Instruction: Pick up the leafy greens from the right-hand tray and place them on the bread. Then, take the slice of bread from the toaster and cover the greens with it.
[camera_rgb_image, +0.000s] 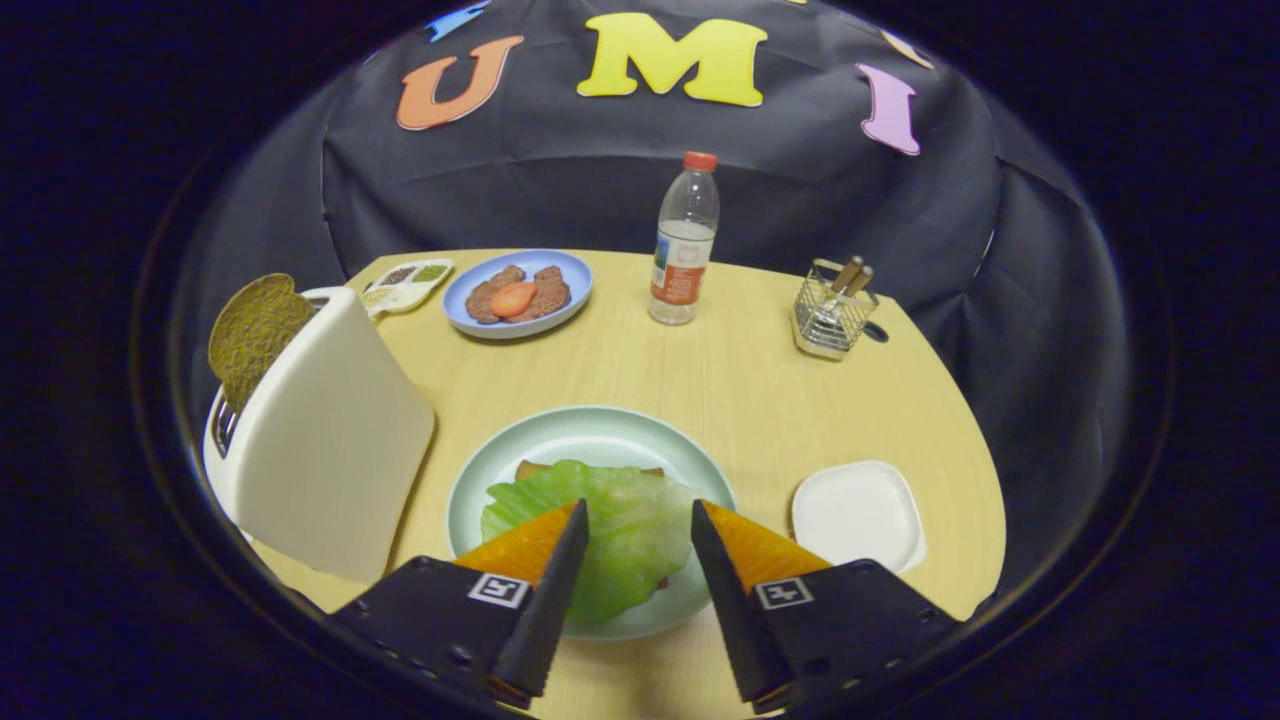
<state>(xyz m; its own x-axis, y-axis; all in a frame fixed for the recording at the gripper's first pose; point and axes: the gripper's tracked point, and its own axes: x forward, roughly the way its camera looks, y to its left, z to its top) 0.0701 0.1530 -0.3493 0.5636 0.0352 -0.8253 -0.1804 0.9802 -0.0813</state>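
A round wooden table (700, 380) seen from just above the gripper (638, 525), whose two fingers are spread wide apart and hold nothing. Between and just beyond the fingertips lies the greens (610, 525), a broad, pale green, crinkled leaf with lighter veins, draped flat over a slice of bread (535, 467); only a thin brown crust edge of that bread peeks out behind the leaf. Both sit on a pale green plate (560, 430). To the right of the plate, near the right finger, is a small white square tray (858, 515), bare on top. To the left stands a white toaster (325, 440), with a second slice (255, 330), brown and grainy, sticking up out of its slot. Farther back on the table are a blue plate (570, 300) with brown patties and an orange-red slice, a small white divided dish (408, 283) of seasonings, a clear bottle (685, 245) with a red cap, and a wire basket (832, 318) holding utensils with wooden handles
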